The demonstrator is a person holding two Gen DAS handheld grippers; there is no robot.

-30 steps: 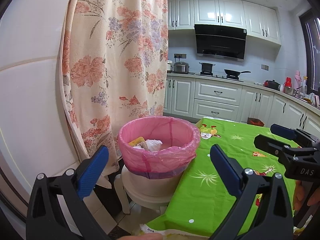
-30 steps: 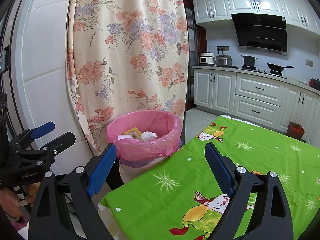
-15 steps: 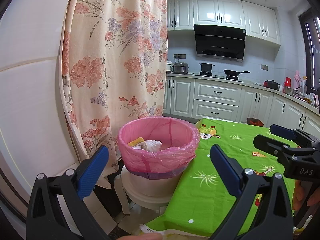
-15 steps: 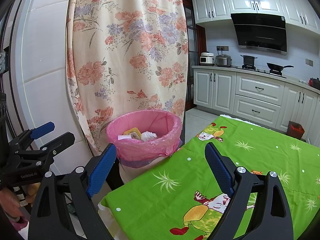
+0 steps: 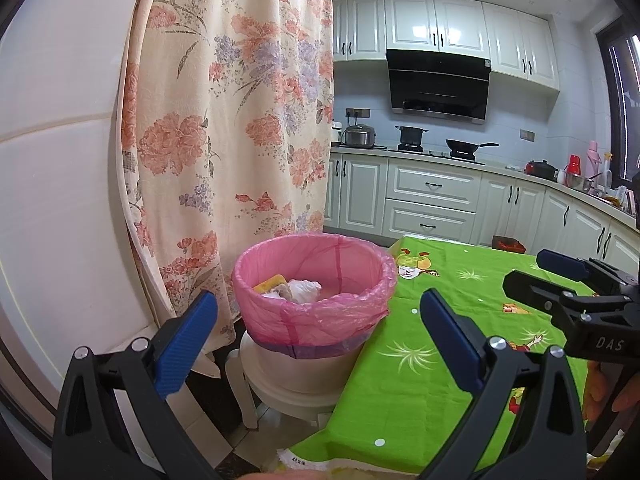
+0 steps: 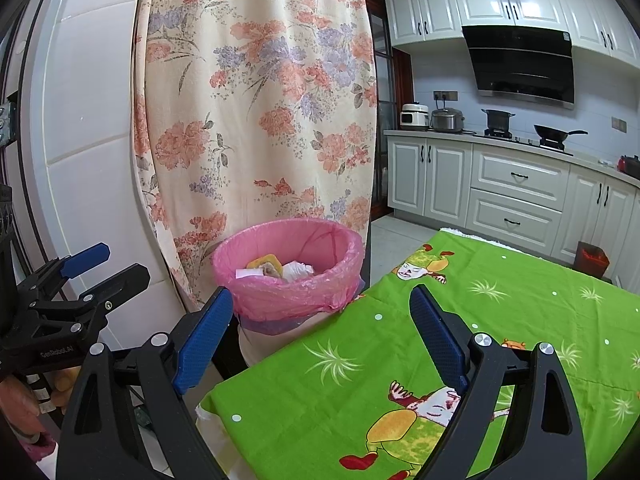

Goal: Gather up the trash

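I hold my left tool (image 5: pixel 320 324) and right tool (image 6: pixel 322 318) spread wide, both empty. The round bin (image 5: pixel 314 292), lined with a crinkled pink plastic bag, sits beside the glossy green tabletop (image 6: pixel 500 312), holding crumpled white paper (image 5: pixel 304 289) and a yellow scrap (image 6: pixel 267 261).

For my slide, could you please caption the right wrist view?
Open right gripper faces a pink-lined bin holding trash, beside a green tablecloth.
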